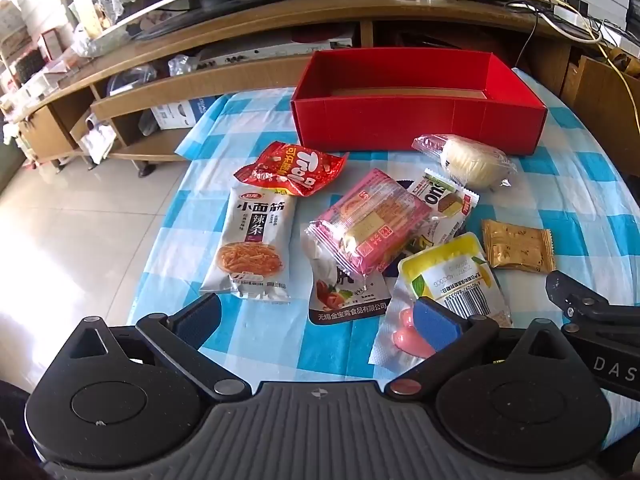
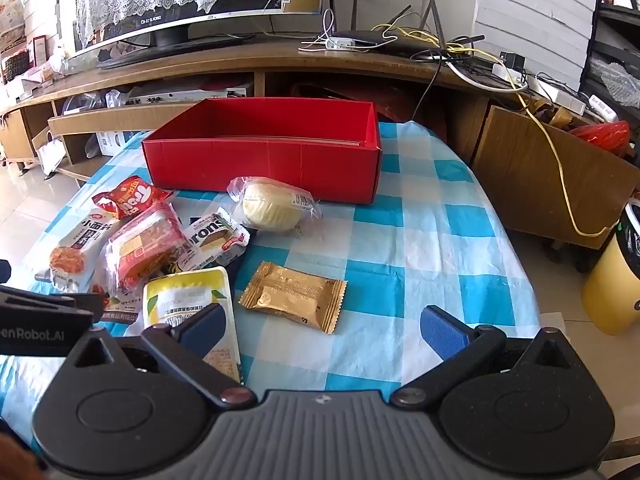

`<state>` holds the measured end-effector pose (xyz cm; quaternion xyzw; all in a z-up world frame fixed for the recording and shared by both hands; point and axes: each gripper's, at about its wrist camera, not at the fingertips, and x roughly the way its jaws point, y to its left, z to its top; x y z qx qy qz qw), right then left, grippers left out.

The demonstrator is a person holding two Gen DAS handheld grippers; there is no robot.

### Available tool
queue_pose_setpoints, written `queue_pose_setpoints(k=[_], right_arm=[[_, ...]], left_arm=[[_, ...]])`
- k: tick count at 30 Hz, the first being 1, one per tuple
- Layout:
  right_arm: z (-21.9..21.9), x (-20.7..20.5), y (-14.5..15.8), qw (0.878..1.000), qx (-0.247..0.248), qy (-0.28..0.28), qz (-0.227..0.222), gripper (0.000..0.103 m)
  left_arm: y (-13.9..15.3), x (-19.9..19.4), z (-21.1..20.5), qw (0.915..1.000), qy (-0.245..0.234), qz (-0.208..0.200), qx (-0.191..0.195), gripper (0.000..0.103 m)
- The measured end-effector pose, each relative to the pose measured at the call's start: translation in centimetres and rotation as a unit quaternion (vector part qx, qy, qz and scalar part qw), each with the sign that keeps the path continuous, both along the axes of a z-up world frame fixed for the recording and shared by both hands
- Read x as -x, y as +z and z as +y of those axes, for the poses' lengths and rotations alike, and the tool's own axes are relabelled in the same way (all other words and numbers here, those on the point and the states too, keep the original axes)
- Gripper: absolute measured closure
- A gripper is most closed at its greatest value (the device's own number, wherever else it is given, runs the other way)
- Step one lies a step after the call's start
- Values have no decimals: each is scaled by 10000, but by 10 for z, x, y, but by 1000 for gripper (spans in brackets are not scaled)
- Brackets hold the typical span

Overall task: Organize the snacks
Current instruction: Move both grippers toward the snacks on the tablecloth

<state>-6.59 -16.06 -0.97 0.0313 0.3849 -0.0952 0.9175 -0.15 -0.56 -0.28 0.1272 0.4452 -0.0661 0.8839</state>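
snacks in thin plastic wrappers, all loose on the blue checked tablecloth (image 2: 420,240), none yet inside the red box (image 2: 260,168) behind them. light and soft to handle, slippery on the film, easy to crush: especially the pale round bun in clear wrap (image 2: 270,208), just beside the box's front wall. better taken at a crimped end seam than across the middle. gold foil packet (image 2: 294,296) flat, apart from the heap, simple to pinch from its edge. spicy gluten strip pack (image 1: 250,248), red trolli bag (image 1: 290,168) and pink wrapped cake (image 1: 368,224) overlapping, so probably sliding when one is pulled.

left gripper (image 1: 320,316) spread wide, holding nothing, low over the near edge of the heap; right pad over the yellow jelly pack (image 1: 452,276), perhaps touching, hard to tell. right gripper (image 2: 320,328) spread wide too, empty, gold packet just ahead between the fingers' line.
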Motion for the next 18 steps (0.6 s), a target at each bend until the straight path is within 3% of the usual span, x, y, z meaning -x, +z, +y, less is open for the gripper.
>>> queue_pose_setpoints(k=[11,18], right_arm=[[3,-4,-10,9996,-8,94,271,0],[7,-4,-14,9989,28,176,440,0]], left_arm=[[-15,-3,-8,9989,170,430,79,0],[-21,-2,-11,9984,111,543,-67,0]])
